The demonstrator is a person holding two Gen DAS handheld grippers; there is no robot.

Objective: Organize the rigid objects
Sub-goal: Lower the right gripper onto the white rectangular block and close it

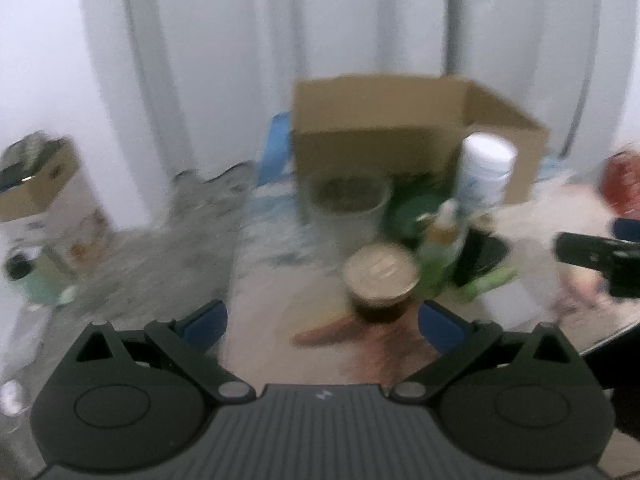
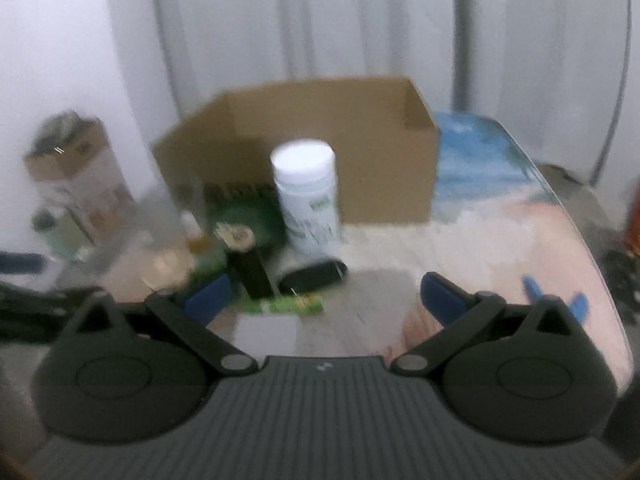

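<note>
Both views are blurred, so small details are hard to read. The largest thing before you is the open cardboard box, at twelve o'clock from your right gripper, standing on the table with its open top up. In front of the box, touching or just beside it, stands the white canister, upright, at about eleven o'clock. At ten o'clock of it a dark bottle stands upright, with a black oval item lying near the canister's foot and a green tube lying flat just beside the bottle's base.

Your right gripper hangs above the table with its jaws spread wide and nothing between them. Your left gripper is likewise spread wide and empty; a brown jar with a pale lid stands at one o'clock, just ahead of its blue pads.
</note>
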